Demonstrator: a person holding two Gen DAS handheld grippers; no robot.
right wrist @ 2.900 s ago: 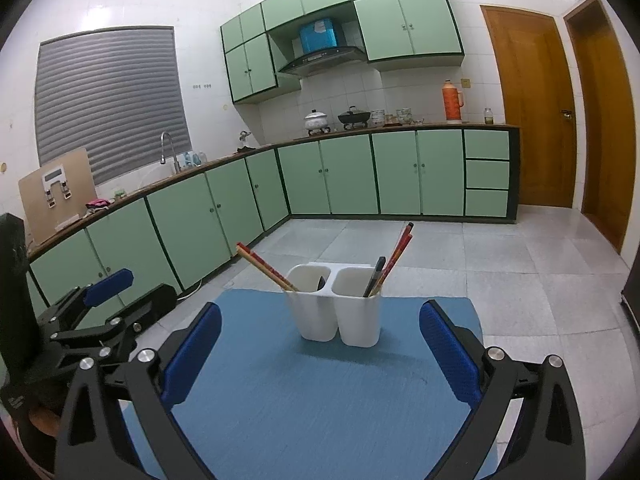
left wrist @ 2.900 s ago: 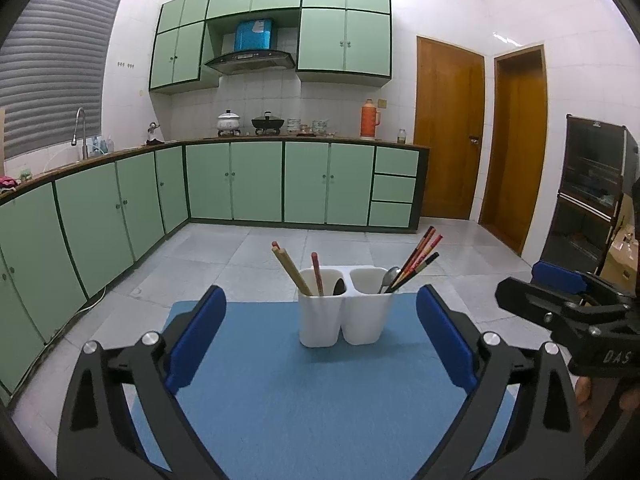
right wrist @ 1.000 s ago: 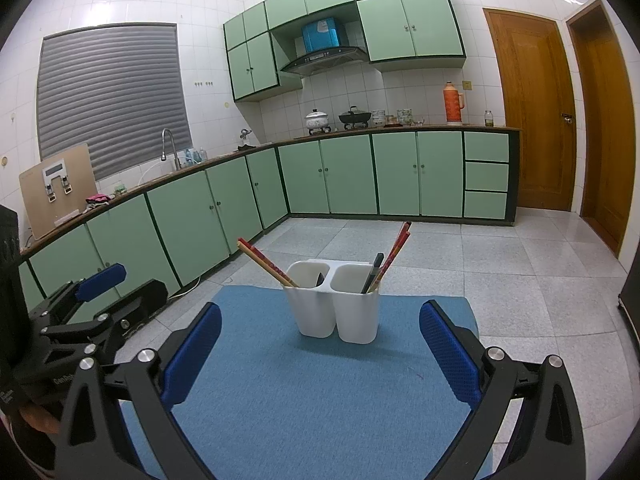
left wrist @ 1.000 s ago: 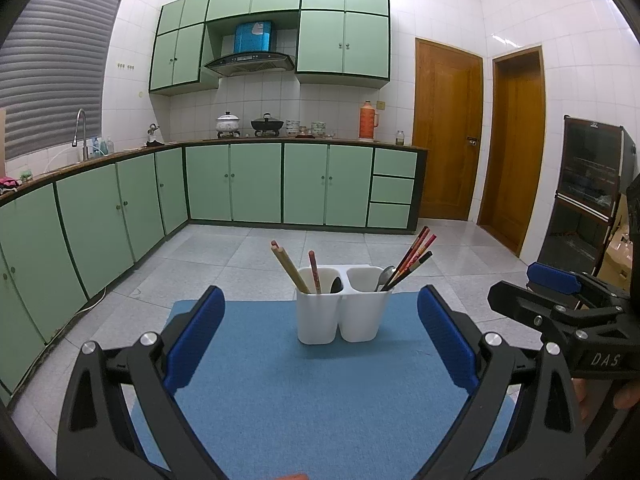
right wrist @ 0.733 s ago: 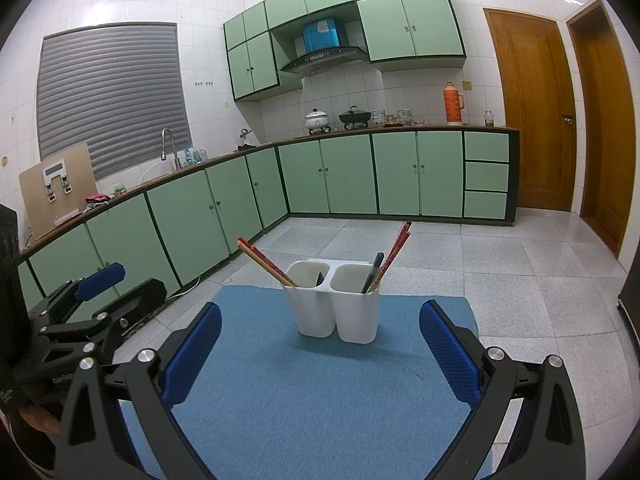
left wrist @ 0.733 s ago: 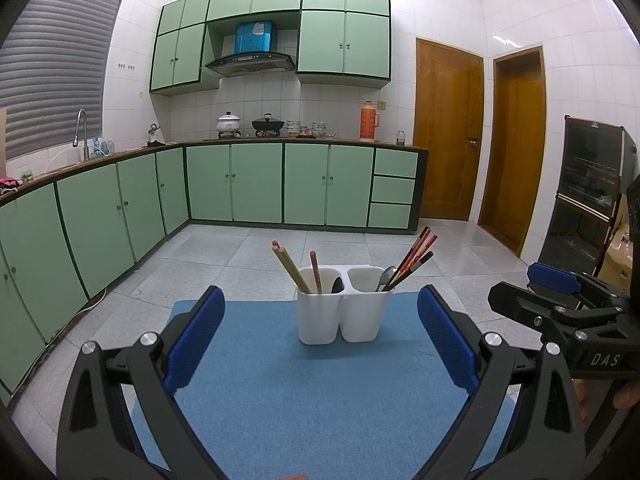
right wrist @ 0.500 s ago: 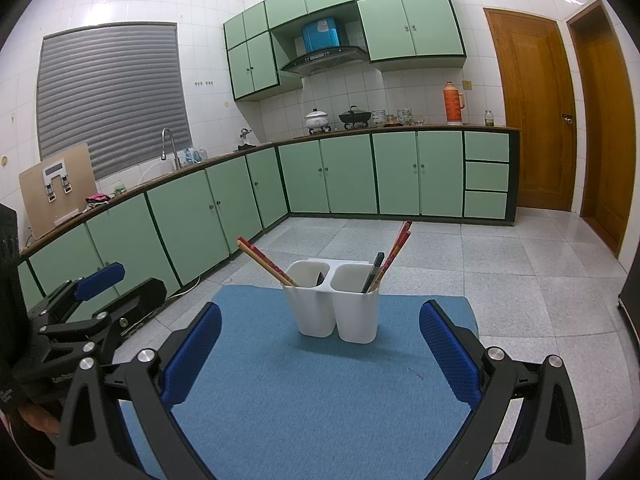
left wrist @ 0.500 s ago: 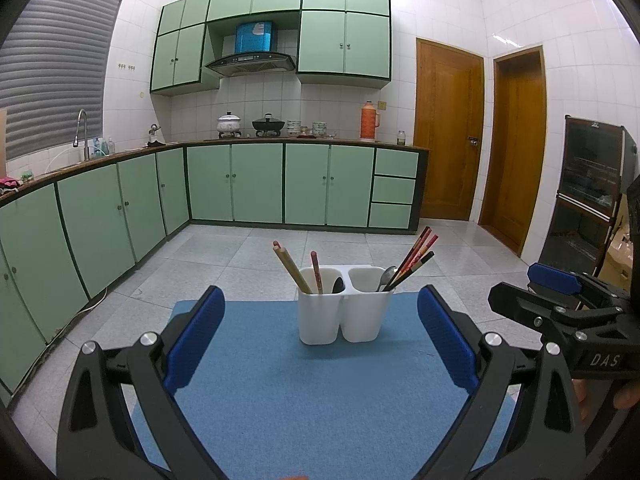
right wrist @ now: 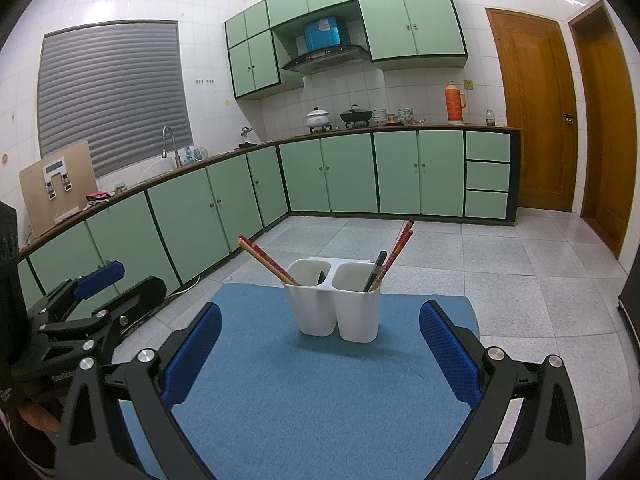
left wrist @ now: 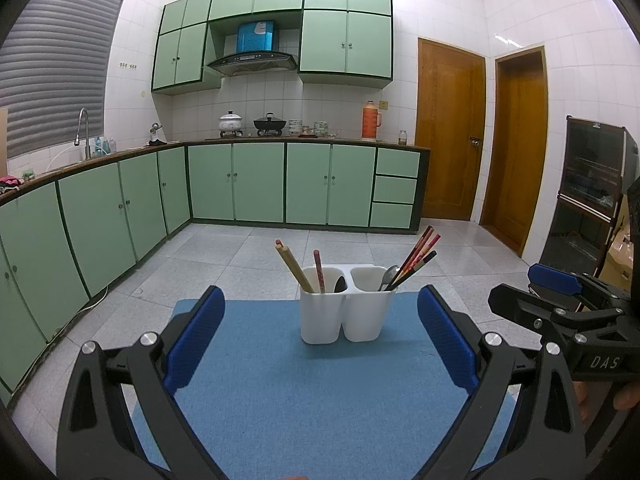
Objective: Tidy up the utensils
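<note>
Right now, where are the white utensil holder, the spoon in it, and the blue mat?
white utensil holder (left wrist: pixel 344 316): left wrist view, front wall where the two cups join.
spoon (left wrist: pixel 389 274): left wrist view, bowl above the right cup's rim.
blue mat (right wrist: pixel 304 392): right wrist view, bare middle area.

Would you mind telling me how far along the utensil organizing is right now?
Every visible utensil already stands in the white two-cup holder: chopsticks and a spoon in each cup. Nothing is in hand; the left gripper and right gripper are open. Nothing loose lies on the blue mat.
</note>
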